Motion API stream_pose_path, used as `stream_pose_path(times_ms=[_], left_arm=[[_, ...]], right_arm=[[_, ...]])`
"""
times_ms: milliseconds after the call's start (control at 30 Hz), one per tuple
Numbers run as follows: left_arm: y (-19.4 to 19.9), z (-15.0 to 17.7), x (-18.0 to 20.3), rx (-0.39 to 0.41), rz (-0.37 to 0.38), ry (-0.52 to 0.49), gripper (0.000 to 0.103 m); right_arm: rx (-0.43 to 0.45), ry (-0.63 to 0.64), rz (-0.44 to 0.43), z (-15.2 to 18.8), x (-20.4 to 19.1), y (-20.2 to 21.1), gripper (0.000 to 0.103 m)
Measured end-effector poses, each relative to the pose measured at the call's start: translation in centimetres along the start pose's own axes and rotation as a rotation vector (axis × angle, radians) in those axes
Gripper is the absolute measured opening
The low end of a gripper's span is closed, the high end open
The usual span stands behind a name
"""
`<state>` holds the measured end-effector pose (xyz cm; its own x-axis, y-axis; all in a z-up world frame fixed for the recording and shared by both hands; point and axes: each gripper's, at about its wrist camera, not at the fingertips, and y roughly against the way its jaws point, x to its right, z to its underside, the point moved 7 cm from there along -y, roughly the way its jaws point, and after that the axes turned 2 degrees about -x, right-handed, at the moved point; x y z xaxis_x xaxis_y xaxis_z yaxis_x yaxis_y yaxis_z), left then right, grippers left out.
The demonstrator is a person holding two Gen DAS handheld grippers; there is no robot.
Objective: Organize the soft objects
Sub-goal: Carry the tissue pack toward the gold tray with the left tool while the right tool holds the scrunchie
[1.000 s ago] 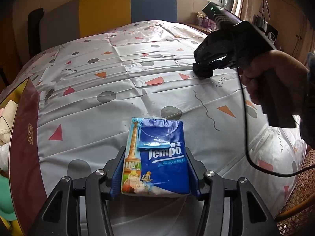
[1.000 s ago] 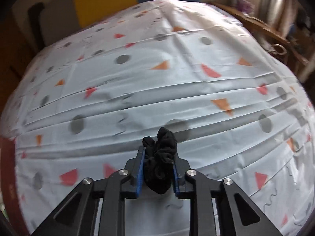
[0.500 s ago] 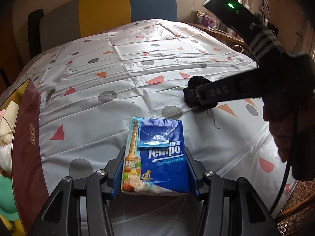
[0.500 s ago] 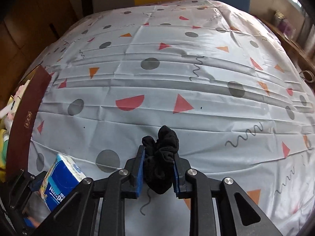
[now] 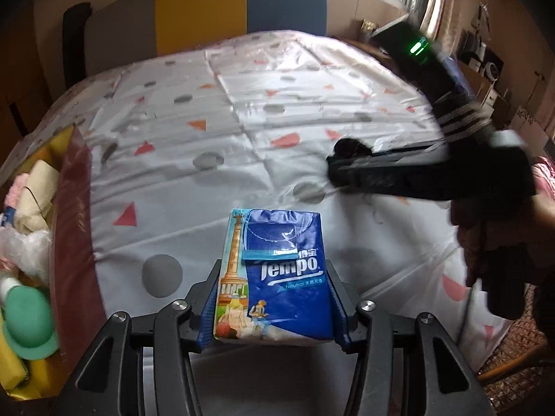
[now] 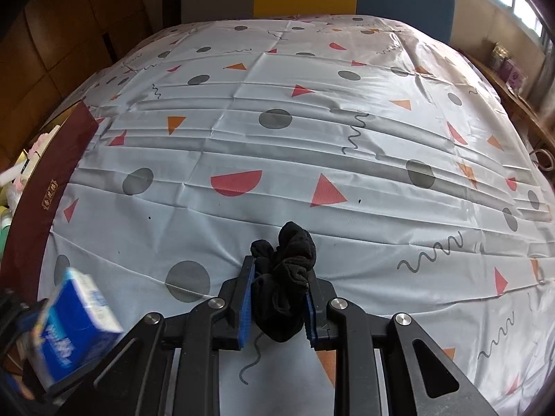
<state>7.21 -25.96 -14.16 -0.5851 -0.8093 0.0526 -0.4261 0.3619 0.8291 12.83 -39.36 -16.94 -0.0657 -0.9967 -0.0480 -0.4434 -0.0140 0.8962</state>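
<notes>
- In our left wrist view, the left gripper (image 5: 274,306) sits at the bottom centre of the frame, its jaws about half spread and pressing on both sides of a blue tissue pack (image 5: 277,277) printed with "Tempo".
- The tissue pack stands out forward from the jaws over the bench, which is covered by a white tablecloth (image 5: 225,159) patterned with grey dots and orange and red triangles.
- At the left edge of this frame we see a box with a dark red flap (image 5: 69,215); inside it lie pale soft bundles, crinkled plastic and a green rounded item (image 5: 27,322).
- The right gripper (image 5: 341,166) reaches in from the right of the same frame, blurred, with a person's hand (image 5: 492,242) around its handle and a green light on its body in the upper right.
- In our right wrist view, the right gripper (image 6: 277,306) is at bottom centre, its jaws nearly together and clamped on a bunched black sock (image 6: 284,277), which bulges above the blue pads.
- The black sock hangs just over the tablecloth (image 6: 312,131); whether it touches the cloth we cannot tell.
- The tissue pack (image 6: 73,326) shows blurred in the lower left of that frame, well left of the sock.
- A yellow, blue and grey chair back (image 5: 242,7) stands beyond the bench's far edge.
</notes>
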Motion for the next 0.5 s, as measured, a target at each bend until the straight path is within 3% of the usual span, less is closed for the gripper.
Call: stream_pose_path(times_ms=[167,500], left_arm=[[2.5,-0.7,0.5,0.055,-0.01,-0.019,0.052],[4.5,-0.9,-0.2,0.062,-0.009,0.026,0.052]], right_arm=[[0.006,0.011,0.002,0.0,-0.1,0.0,0.027],[0.016,0.066,0.044,-0.1,-0.7,-0.1,0.025]])
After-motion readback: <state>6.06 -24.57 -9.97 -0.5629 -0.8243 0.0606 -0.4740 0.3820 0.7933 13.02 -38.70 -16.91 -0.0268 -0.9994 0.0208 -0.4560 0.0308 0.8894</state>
